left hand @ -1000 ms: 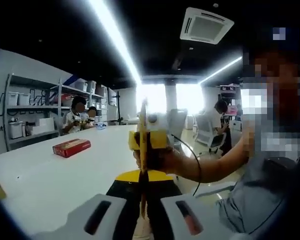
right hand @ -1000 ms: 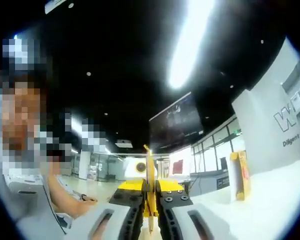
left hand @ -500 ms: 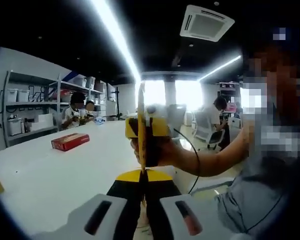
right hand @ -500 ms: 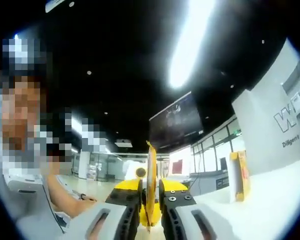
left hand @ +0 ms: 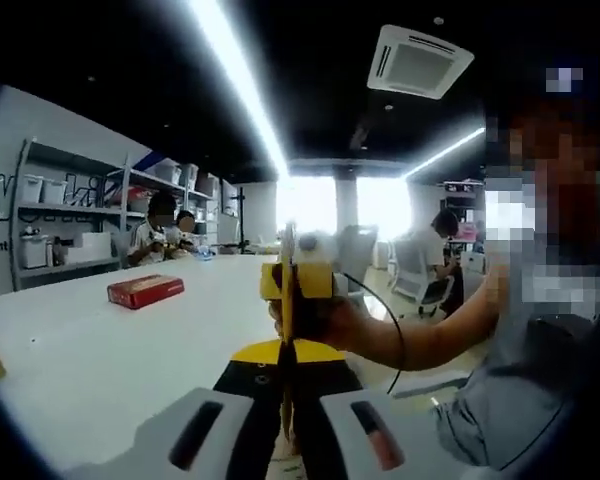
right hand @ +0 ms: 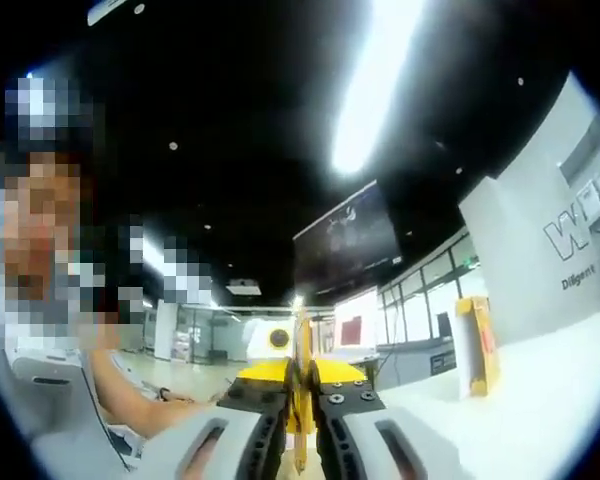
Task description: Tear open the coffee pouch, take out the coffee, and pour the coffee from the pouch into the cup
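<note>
1. Left tongs (left hand: 287, 400): jaws together, clamped on the yellow coffee pouch (left hand: 287, 300), which stands edge-on as a thin vertical strip at frame centre.
2. Right tongs (right hand: 300, 425): also clamped on the same coffee pouch (right hand: 301, 385), strip running up between the jaws at bottom centre. In the left gripper view the right tongs (left hand: 298, 285) face the camera, held by the person's hand (left hand: 325, 320), pinching the pouch higher up.
3. The pouch hangs in the air between the two tongs, above the tabletop (left hand: 110, 350). Both grips sit close together on one edge, which looks like a tear setup. Whether it is torn yet, can't tell.
4. Handling, my read: thin, light, floppy film, likely slick. It will twist or slide out if the grips are not tight. Hold near the top edge, one grip each side of the tear line, and pull in opposite directions. Keep the opening up once torn or the contents spill.
5. Cup: I can't make one out, so the pour target needs locating before tipping.
6. Around: a red box (left hand: 145, 291) lies on the tabletop at mid-left, well apart from the pouch. A yellow box (right hand: 477, 345) stands upright at right in the right gripper view, also well apart.
7. Background: shelves (left hand: 70, 220) with bins at far left, people seated at the far end of the tabletop. Nothing stands between the tongs and the tabletop.
</note>
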### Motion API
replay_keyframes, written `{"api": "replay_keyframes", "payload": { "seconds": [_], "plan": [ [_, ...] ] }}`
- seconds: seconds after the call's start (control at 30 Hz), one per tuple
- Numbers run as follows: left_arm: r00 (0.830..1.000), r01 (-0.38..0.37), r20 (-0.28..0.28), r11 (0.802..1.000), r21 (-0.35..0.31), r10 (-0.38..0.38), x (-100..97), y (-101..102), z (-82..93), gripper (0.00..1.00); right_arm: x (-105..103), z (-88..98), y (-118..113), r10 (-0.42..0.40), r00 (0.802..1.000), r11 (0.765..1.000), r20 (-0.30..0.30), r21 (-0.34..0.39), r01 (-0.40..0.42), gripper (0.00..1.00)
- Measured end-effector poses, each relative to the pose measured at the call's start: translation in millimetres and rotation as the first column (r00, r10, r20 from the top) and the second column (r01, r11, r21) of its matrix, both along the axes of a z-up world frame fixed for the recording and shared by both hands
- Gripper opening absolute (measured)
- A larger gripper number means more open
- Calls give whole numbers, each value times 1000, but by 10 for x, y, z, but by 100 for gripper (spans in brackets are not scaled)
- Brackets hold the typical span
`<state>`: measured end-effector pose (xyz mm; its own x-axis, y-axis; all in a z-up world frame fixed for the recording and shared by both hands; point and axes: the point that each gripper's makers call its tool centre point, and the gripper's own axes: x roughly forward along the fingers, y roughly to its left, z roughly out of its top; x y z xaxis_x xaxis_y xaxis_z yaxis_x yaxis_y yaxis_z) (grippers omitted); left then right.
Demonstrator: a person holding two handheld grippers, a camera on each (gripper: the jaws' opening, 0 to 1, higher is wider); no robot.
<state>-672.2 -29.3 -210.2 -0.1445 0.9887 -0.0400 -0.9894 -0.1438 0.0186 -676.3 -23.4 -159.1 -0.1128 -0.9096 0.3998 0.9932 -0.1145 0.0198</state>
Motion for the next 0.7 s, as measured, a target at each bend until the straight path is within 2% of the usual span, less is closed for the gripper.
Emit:
{"api": "replay_keyframes", "payload": {
  "seconds": [0.07,0.23,0.33,0.37,0.43,0.5,0.63,0.7],
  "plan": [
    [1000,2,0,1000,-10,-2,3,-6,-26,4,-5,68,64,-4,1000,999,4,-36,5,14],
    [1000,1,11,1000,-5,-1,-7,-16,-25,4,-23,85,108,-3,1000,998,17,-69,4,5],
    [1000,21,22,1000,6,-21,32,9,-19,8,15,96,108,38,998,995,46,-93,-33,2],
    [999,23,24,1000,11,-24,39,14,-13,11,1,99,114,24,999,995,43,-95,-20,2],
    [1000,19,20,1000,18,-19,35,22,7,10,6,100,116,19,999,995,39,-97,-15,2],
    [1000,20,5,1000,11,-20,40,22,5,5,43,103,108,47,998,994,43,-100,-42,3],
    [999,32,-4,999,2,-32,49,14,10,4,37,131,115,69,997,993,41,-102,-65,11],
    [999,33,-9,999,-6,-33,51,16,-2,4,6,160,124,66,997,992,40,-107,-61,11]
  ]
}}
